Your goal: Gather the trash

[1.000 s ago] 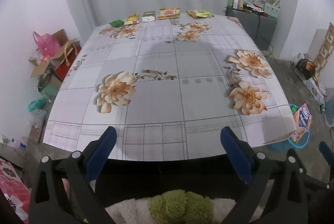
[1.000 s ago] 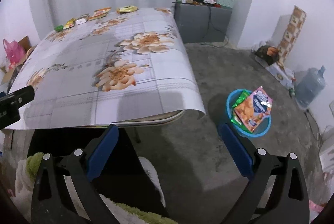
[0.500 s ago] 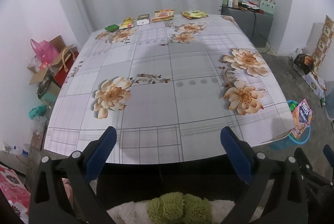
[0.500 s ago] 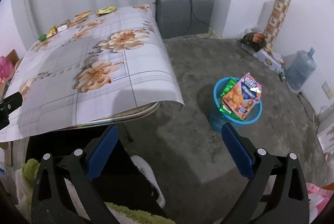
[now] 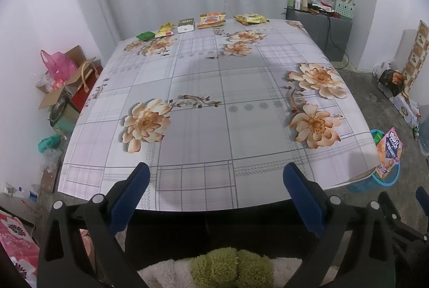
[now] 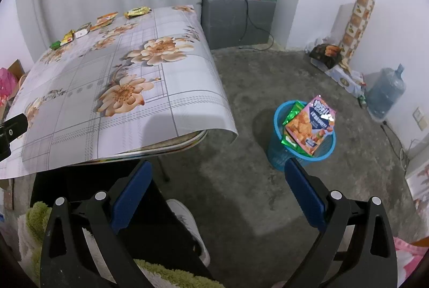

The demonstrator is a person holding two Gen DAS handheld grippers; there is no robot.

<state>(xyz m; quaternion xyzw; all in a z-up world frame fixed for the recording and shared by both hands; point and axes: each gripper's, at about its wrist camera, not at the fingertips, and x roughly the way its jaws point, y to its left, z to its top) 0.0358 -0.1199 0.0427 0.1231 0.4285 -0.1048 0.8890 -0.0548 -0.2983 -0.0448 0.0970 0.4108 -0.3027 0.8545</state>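
Several snack wrappers lie in a row along the far edge of the flowered table [image 5: 203,89]: a green packet [image 5: 145,35], a yellow packet [image 5: 165,29], a white box [image 5: 186,25], an orange packet [image 5: 211,19] and a yellow bag [image 5: 251,18]. A blue trash basket [image 6: 278,151] stands on the floor right of the table, holding a pink snack bag [image 6: 311,124] and green wrappers [image 6: 293,110]. My left gripper [image 5: 216,188] is open and empty at the table's near edge. My right gripper [image 6: 218,186] is open and empty above the floor, left of the basket.
A grey cabinet [image 6: 238,19] with bottles stands at the back right. Boxes and a pink bag [image 5: 57,68] clutter the floor left of the table. A water jug [image 6: 384,92] and packages stand by the right wall. A white shoe [image 6: 187,223] is below the right gripper.
Both grippers have drawn back and risen a little, so the table and the basket sit lower and further off. Both stay open and empty.
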